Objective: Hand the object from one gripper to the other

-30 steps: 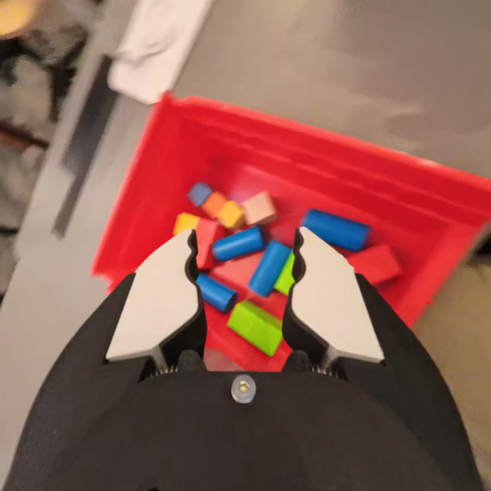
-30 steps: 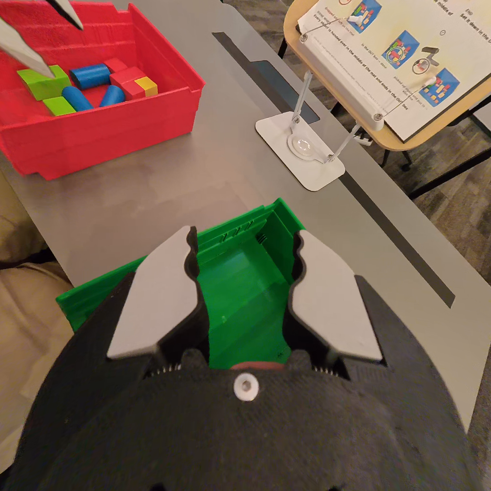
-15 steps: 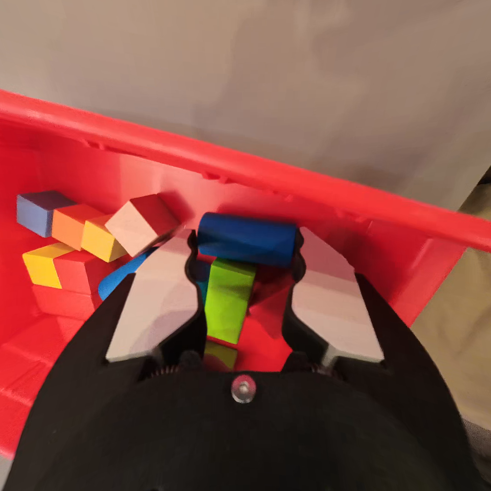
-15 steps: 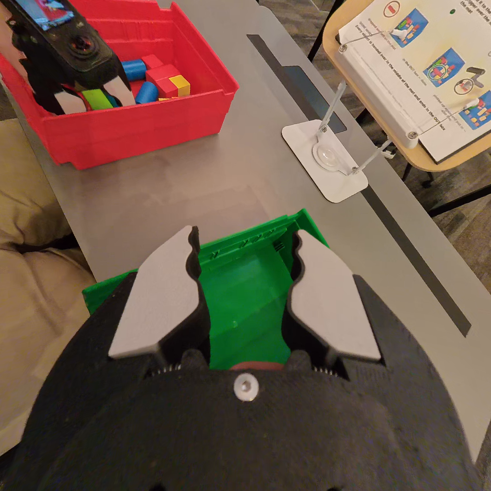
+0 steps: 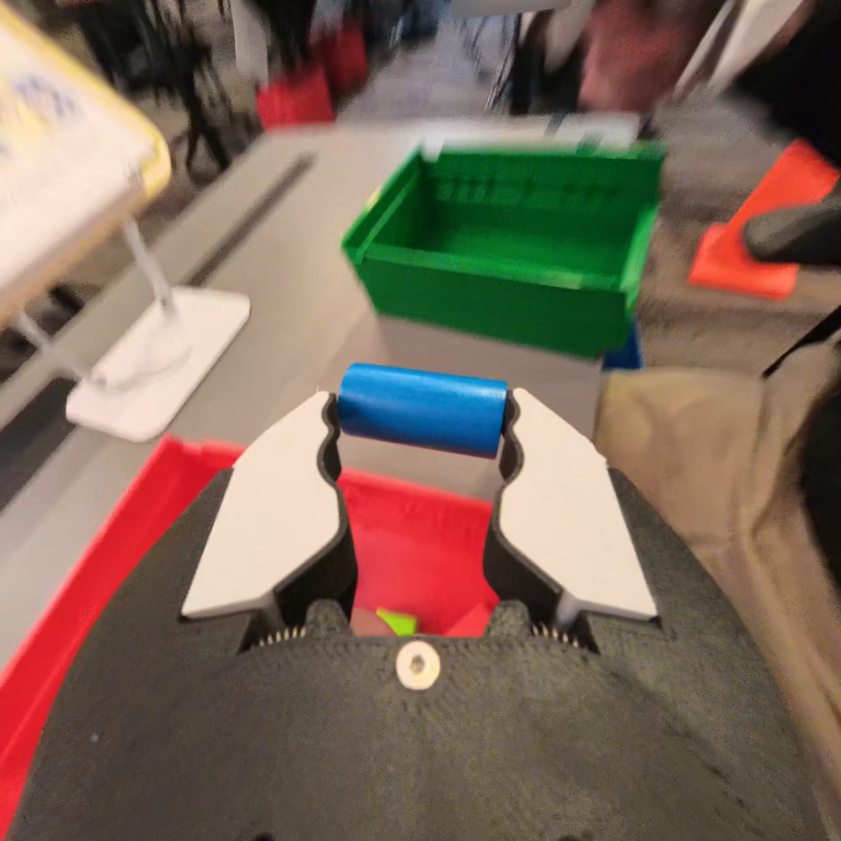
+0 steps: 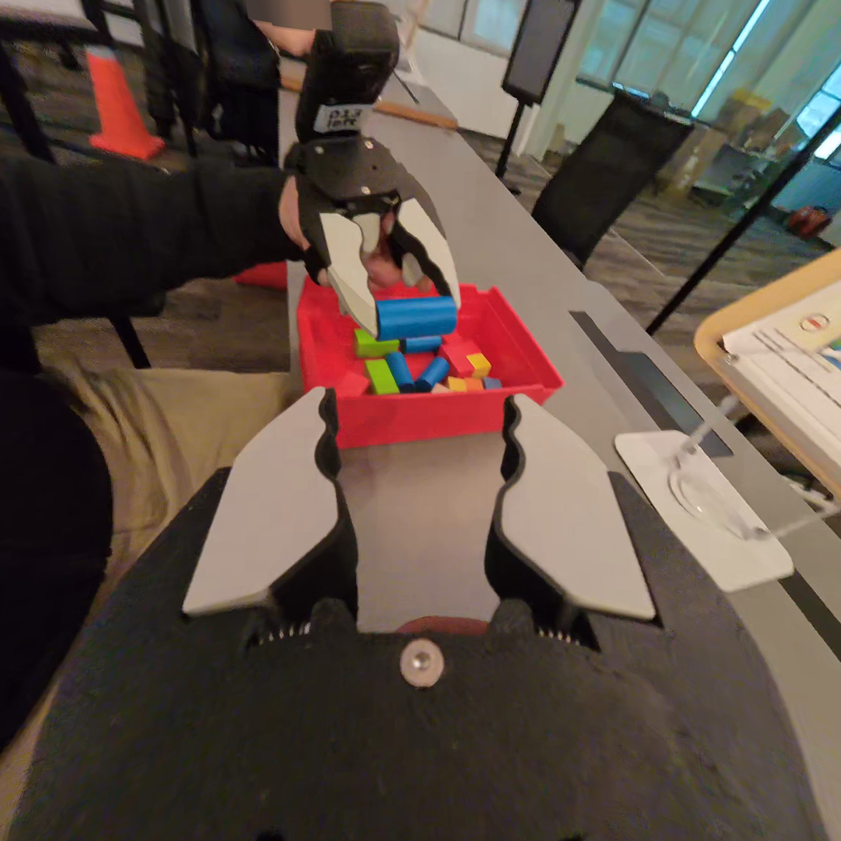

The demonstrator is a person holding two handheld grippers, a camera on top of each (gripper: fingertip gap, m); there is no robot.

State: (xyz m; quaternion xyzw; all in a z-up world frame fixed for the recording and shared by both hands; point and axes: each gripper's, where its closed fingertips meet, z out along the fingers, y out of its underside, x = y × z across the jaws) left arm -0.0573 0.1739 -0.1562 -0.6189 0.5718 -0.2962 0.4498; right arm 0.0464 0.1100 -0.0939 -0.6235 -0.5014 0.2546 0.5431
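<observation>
My left gripper [image 5: 421, 412] is shut on a blue cylinder block [image 5: 421, 409], held crosswise by its ends between the fingertips, above the red bin [image 5: 113, 523]. The right wrist view shows the same left gripper [image 6: 414, 314] holding the blue cylinder [image 6: 416, 317] over the red bin [image 6: 432, 418]. My right gripper [image 6: 418, 423] is open and empty over the grey table, nearer than the bin and pointing toward it. The green bin [image 5: 500, 264] stands farther along the table in the left wrist view.
The red bin holds several coloured blocks [image 6: 409, 368]. A white stand base [image 6: 701, 505] with a document board [image 6: 782, 364] sits at the table's right. A person's black sleeve [image 6: 136, 227] reaches in from the left. An orange cone [image 6: 118, 104] stands on the floor.
My left gripper closed on the blue cylinder in the red bin and lifted it out, turning toward the green bin. My right gripper rose from the green bin and swung to face the red bin.
</observation>
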